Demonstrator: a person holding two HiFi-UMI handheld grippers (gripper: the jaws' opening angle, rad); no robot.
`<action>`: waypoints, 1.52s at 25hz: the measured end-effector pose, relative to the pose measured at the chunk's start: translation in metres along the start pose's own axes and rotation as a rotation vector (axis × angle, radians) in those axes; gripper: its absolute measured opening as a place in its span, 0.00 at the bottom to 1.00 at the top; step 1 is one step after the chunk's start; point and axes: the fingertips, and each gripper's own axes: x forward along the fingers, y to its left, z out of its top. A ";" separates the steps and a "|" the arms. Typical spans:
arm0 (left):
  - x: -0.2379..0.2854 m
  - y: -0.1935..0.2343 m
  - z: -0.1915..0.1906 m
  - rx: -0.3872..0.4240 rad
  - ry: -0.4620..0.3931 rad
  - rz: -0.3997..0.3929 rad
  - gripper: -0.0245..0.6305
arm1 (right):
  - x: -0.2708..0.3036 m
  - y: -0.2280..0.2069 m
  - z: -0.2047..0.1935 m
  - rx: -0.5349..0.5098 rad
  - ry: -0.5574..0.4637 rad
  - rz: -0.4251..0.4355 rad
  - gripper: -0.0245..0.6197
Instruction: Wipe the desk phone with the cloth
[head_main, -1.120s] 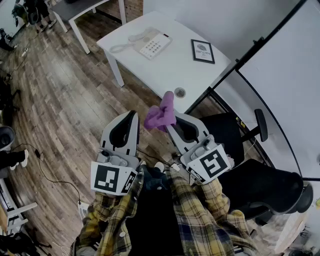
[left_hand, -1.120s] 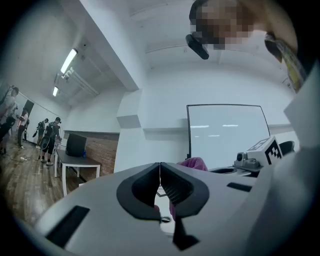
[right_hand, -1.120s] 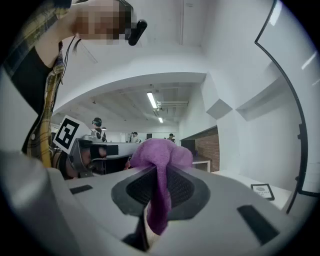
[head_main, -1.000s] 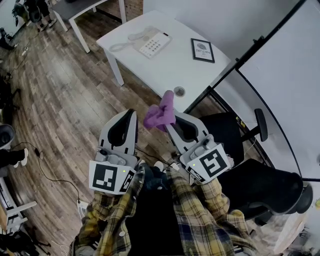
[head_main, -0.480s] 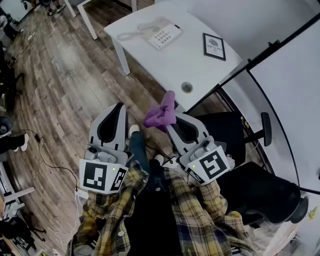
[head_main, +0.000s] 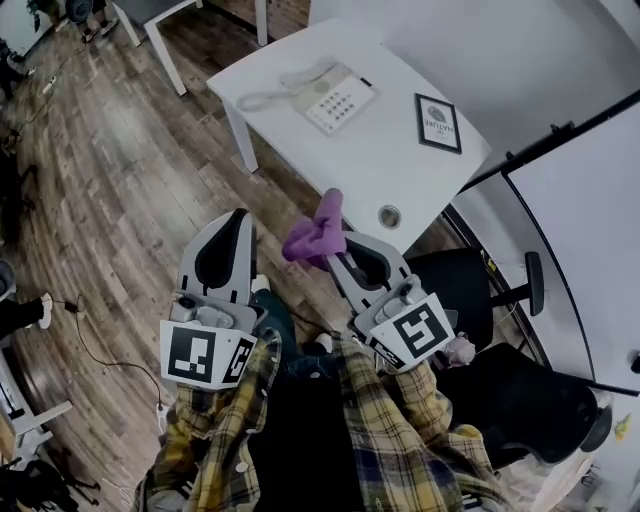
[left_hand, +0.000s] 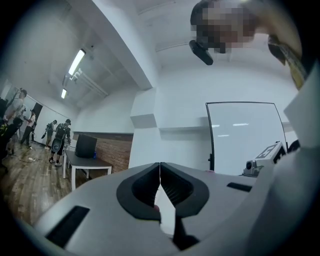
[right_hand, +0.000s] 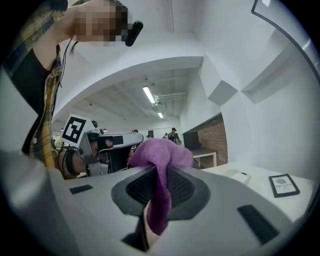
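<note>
1. Head view showed the desk phone (head_main: 332, 95) on the white table (head_main: 350, 165), well ahead of both pairs of jaws, its long side appearing to run roughly across the line of reach
2. The right gripper (head_main: 333, 252) pinched the purple cloth (head_main: 317, 232), a bunch standing beyond the tips and a tail hanging behind them, and pointed almost straight at the phone
3. The left gripper (head_main: 236, 220), jaws pressed together on nothing, aimed just left of the phone; neither tip looked clearly nearer
4. Both were held close to the person's chest, aimed forward, short of the table edge
</note>
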 end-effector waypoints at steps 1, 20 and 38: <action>0.007 0.011 0.001 0.002 0.001 -0.009 0.06 | 0.013 -0.005 0.002 0.001 0.000 -0.008 0.13; 0.080 0.182 0.014 0.019 -0.004 -0.118 0.06 | 0.204 -0.034 0.029 -0.019 -0.027 -0.082 0.13; 0.158 0.240 -0.016 0.020 0.047 -0.084 0.06 | 0.274 -0.120 0.002 0.043 0.042 -0.070 0.13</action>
